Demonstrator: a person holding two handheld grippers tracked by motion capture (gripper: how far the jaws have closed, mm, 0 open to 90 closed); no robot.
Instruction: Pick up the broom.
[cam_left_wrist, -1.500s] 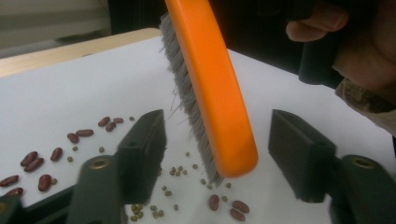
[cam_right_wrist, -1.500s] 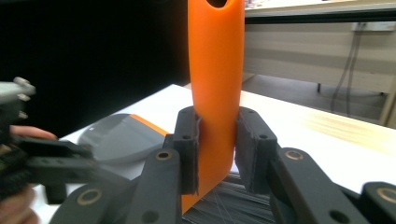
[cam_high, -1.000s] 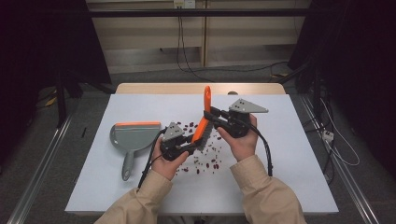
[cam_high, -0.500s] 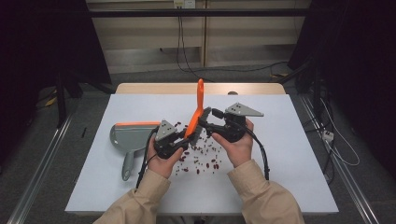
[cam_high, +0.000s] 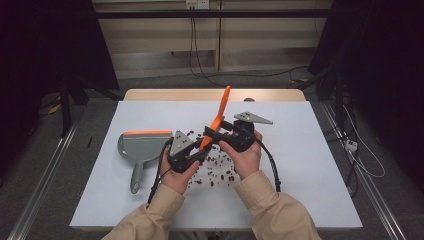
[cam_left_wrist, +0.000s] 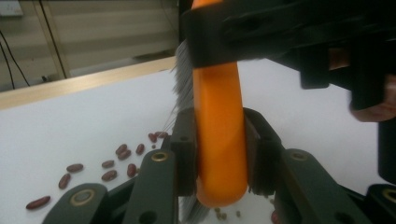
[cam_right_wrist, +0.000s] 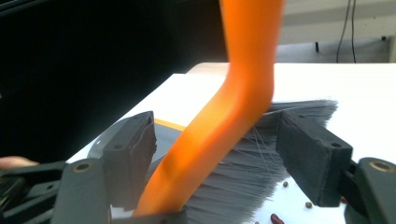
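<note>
Two grippers meet on one orange brush (cam_high: 218, 116) mid-table, w/ its handle pointing up and away. Left gripper (cam_high: 196, 151) pinches the brush low on the orange body, pads tight on both sides in the left gripper view (cam_left_wrist: 219, 140); prob. the steady hold while the other hand re-grips. Right gripper (cam_right_wrist: 215, 163) has just been opening: jaws spread, brush neck and grey bristles between them but pads clear on both sides, so the left alone carries it. Bristles face down toward the red beans (cam_high: 220, 172) scattered on the white table (cam_high: 310, 150) under and in front of both hands, so sweeping looks like the aim. Grey dustpan (cam_high: 141, 146) w/ orange lip lies flat to the left, near the left hand, apart from the beans. Nothing blocks the beans-to-pan path except the hands themselves, crowded close together.
</note>
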